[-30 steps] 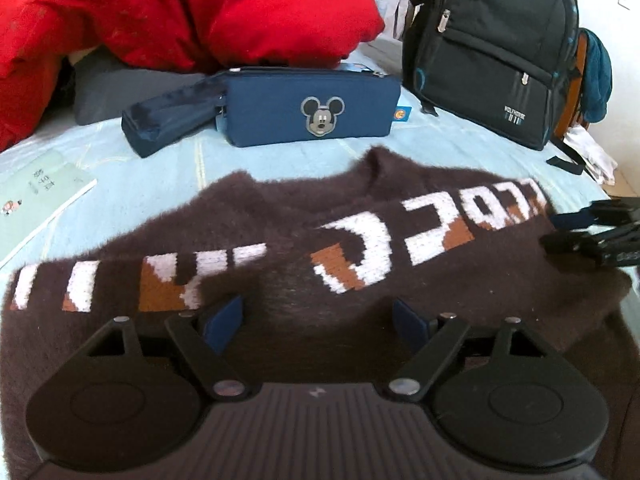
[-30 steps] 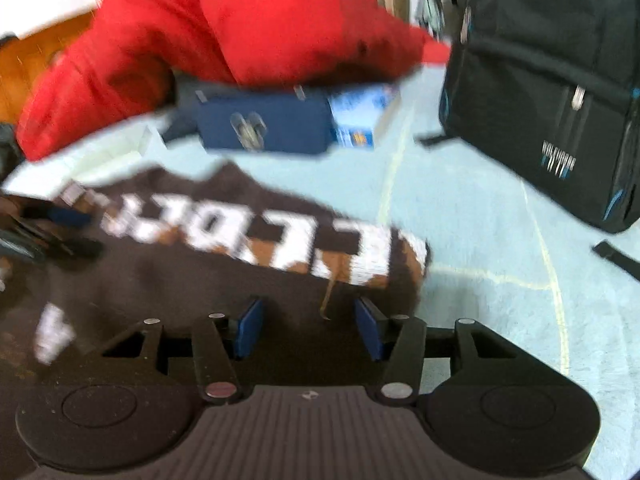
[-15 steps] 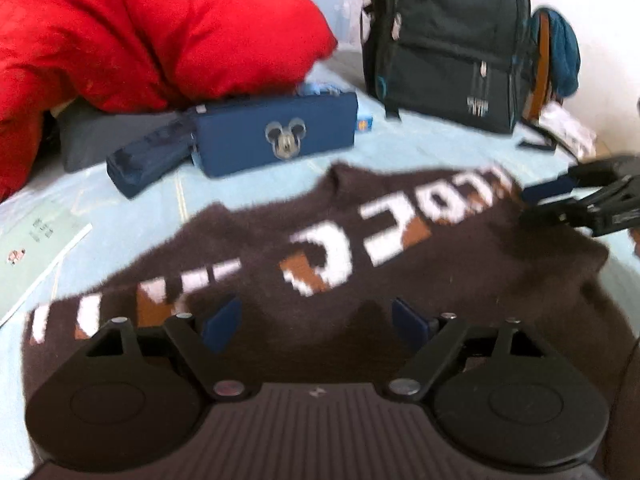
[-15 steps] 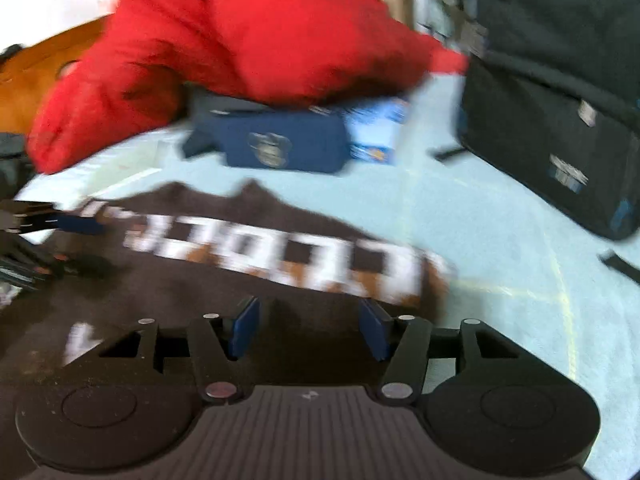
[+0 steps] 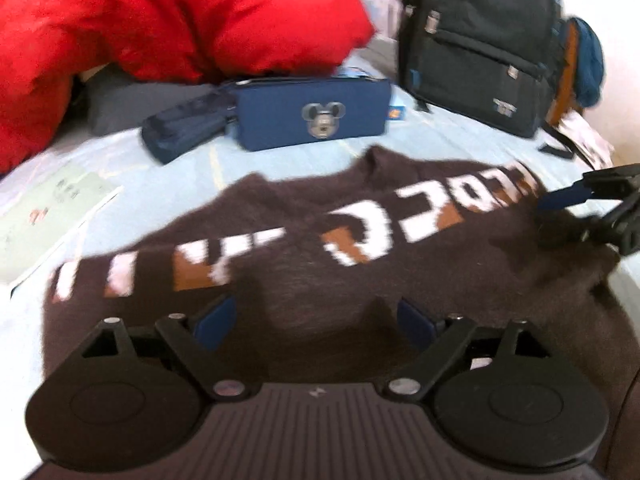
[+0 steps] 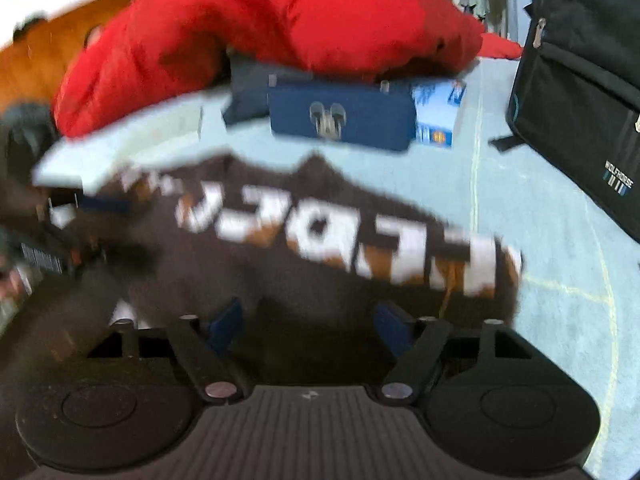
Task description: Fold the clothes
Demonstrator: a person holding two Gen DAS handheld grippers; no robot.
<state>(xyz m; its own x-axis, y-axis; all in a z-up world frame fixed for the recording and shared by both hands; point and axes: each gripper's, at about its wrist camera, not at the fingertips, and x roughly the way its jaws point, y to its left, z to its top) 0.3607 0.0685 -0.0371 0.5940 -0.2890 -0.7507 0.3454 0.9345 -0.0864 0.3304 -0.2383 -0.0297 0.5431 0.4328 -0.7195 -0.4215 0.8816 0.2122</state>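
Observation:
A dark brown fuzzy sweater (image 5: 304,264) with white and orange letters lies spread on the light blue bed sheet (image 6: 560,240). My left gripper (image 5: 316,320) hovers over its near left part. The jaws are opening wide, and only flat sweater fabric lies below the gap, not pinched. My right gripper (image 6: 310,326) is over the sweater's (image 6: 280,280) near right part. Its jaws are opening too, and no fabric is pressed between the pads. Each gripper shows at the edge of the other's view: the right gripper (image 5: 560,216) and the left gripper (image 6: 104,228).
Beyond the sweater lie a blue Mickey Mouse pouch (image 5: 316,118), a dark navy pouch (image 5: 180,128) and a red padded cover (image 5: 160,20). A black backpack (image 5: 480,44) stands at the back right. A pale green booklet (image 5: 48,208) lies at the left and a blue box (image 6: 438,112) beside the pouch.
The right gripper's jaws have spread much wider over the sweater's right end, and it has drawn back a little. The left gripper has shifted slightly. The sweater stays flat.

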